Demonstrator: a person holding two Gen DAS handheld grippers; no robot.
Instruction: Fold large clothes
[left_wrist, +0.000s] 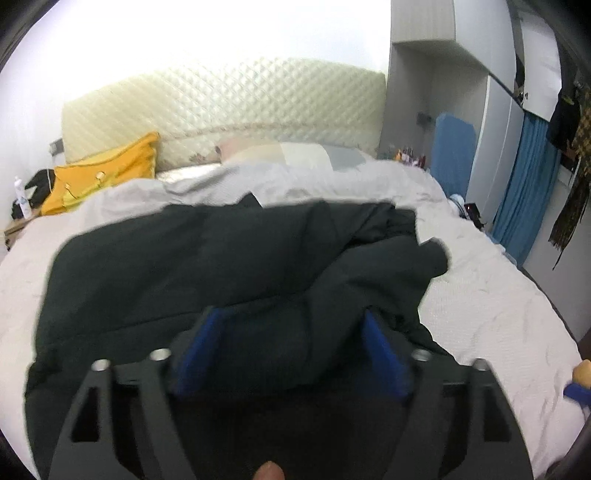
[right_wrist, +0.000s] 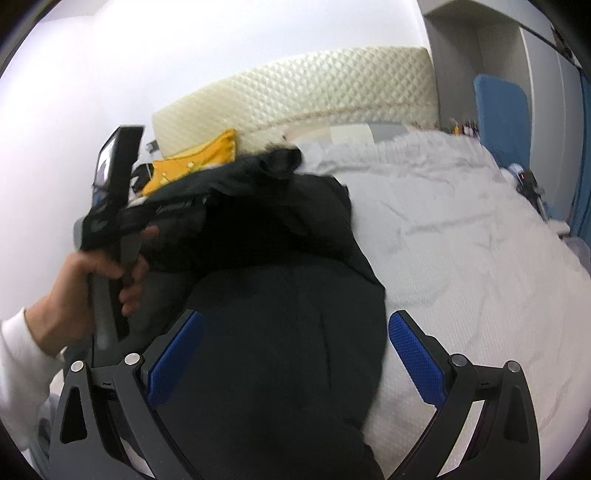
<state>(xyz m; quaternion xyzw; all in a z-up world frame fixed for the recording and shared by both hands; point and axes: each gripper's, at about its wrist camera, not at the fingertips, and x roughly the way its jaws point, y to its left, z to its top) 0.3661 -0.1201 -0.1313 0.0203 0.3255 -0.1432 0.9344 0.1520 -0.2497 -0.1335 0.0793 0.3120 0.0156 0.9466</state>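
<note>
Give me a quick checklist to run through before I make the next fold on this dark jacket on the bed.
1. Left gripper open: ok, its fingers stand wide apart over the dark jacket.
2. Right gripper open: ok, its fingers are spread above the jacket with nothing pinched.
3. Jacket lying flat: not ok, its far right part is bunched in a heap.
4. Whole jacket on the bed cover: cannot tell, the near edge is hidden behind the grippers.
5. Yellow pillow clear of the jacket: ok, cover shows between them in the left wrist view.
</note>
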